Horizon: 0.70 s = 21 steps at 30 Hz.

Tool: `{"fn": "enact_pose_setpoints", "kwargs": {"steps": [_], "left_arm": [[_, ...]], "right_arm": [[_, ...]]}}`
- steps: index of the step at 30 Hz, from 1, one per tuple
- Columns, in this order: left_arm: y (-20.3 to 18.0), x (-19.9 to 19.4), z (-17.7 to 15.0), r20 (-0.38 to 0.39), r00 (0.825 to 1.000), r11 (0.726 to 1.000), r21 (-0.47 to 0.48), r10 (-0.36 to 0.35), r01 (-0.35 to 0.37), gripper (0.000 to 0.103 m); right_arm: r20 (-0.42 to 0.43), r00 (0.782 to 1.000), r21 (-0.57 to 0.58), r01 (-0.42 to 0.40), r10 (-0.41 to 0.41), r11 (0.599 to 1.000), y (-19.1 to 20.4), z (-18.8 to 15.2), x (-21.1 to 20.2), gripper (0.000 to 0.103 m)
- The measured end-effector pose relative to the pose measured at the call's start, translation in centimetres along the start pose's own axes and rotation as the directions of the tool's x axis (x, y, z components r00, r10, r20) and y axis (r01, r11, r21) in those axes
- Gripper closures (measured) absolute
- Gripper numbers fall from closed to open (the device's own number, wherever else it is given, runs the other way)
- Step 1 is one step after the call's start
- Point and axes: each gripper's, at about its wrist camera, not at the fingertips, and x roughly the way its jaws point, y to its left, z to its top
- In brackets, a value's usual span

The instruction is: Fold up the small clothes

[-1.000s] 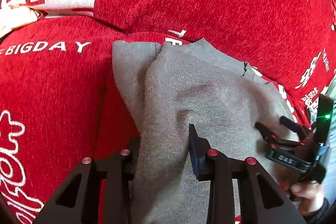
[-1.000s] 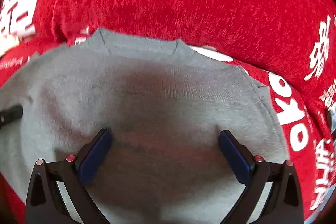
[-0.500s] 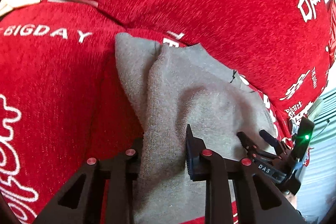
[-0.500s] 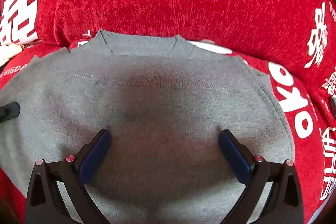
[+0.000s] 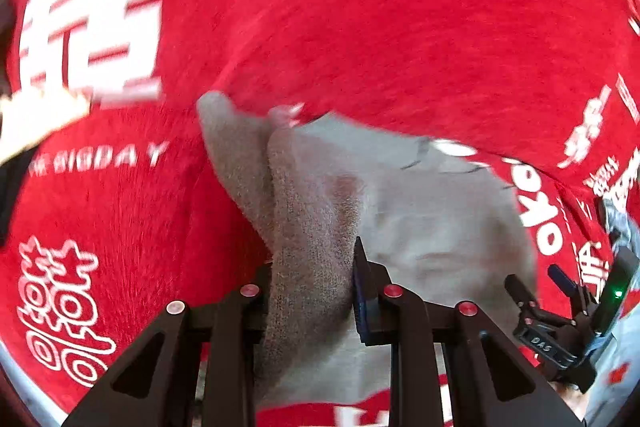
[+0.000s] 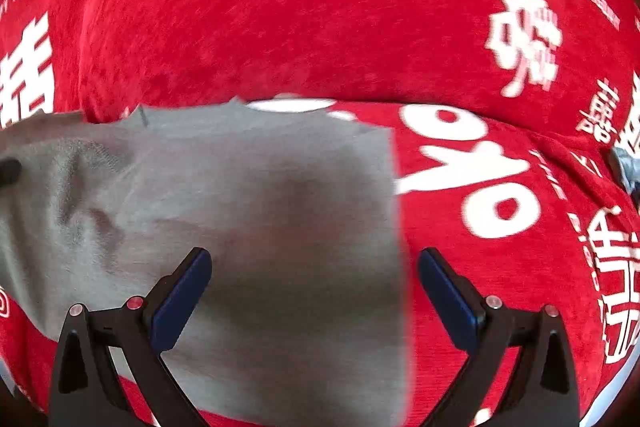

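A small grey knit garment [image 5: 432, 211] lies on red sofa cushions. My left gripper [image 5: 312, 287] is shut on a bunched fold of its left side and holds that fold raised. My right gripper [image 6: 316, 275] is open and empty, low over the garment's right edge [image 6: 280, 195], its right finger over the red cover. The right gripper also shows in the left wrist view [image 5: 544, 283] at the garment's far right. A left fingertip [image 6: 8, 169] shows at the left edge of the right wrist view.
The red sofa cover [image 5: 400, 27] with white lettering fills both views; its back cushion [image 6: 300, 7] rises right behind the garment. A pale cloth patch [image 5: 36, 119] sits at the far left. A grey object [image 6: 624, 167] lies at the right edge.
My right gripper has moved right, from over the garment's middle to its right edge. My left gripper still holds the fold and the view has swung slightly.
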Motion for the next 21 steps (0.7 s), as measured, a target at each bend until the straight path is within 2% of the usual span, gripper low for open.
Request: {"fn": "enact_pose_setpoints", "kwargs": {"steps": [3,6,9,12,14,16,18,20,21], "left_arm": [[-6.7,-1.1,0.4,0.021,1.000,0.996,0.083,0.023,-0.025,0.078],[-13.8,0.0,-0.1,0.018,0.999,0.982,0.183,0.046,-0.049,0.079],[-21.3,4.1,-1.8,-0.027,0.996,0.951,0.299,0.085,-0.073,0.082],[-25.9,8.4,-4.2,-0.081,0.988,0.925,0.369,0.131,-0.092,0.085],[-27.9,11.0,-5.7,-0.102,0.980,0.909,0.400,0.170,-0.116,0.085],[-29.7,11.6,-7.0,-0.036,0.977,0.878,0.448,0.209,-0.171,0.085],[-30.5,11.7,-7.4,-0.013,0.973,0.860,0.471,0.232,-0.199,0.085],[-30.4,11.3,-7.2,-0.031,0.974,0.862,0.473,0.223,-0.182,0.084],[-30.1,10.8,-6.9,-0.053,0.977,0.870,0.466,0.208,-0.161,0.076]], "right_arm": [[0.037,0.999,0.052,-0.007,0.005,0.999,-3.5,-0.8,-1.3,0.001],[0.049,0.999,0.102,-0.019,0.014,0.995,-6.8,-1.8,-1.6,0.001],[0.041,0.999,0.155,-0.026,0.019,0.988,-10.2,-3.3,-1.3,0.001],[0.026,0.999,0.210,-0.034,0.030,0.977,-13.1,-4.9,-0.7,0.001],[0.018,0.999,0.232,-0.040,0.037,0.972,-14.5,-5.8,-0.3,0.001],[0.012,0.999,0.247,-0.041,0.040,0.968,-15.4,-6.6,-0.1,0.001],[0.025,0.999,0.250,-0.053,0.048,0.967,-15.8,-7.0,-0.1,0.001],[0.030,0.998,0.247,-0.059,0.053,0.967,-15.7,-6.9,-0.2,0.001],[0.032,0.997,0.247,-0.071,0.065,0.966,-15.6,-6.8,-0.3,0.001]]}}
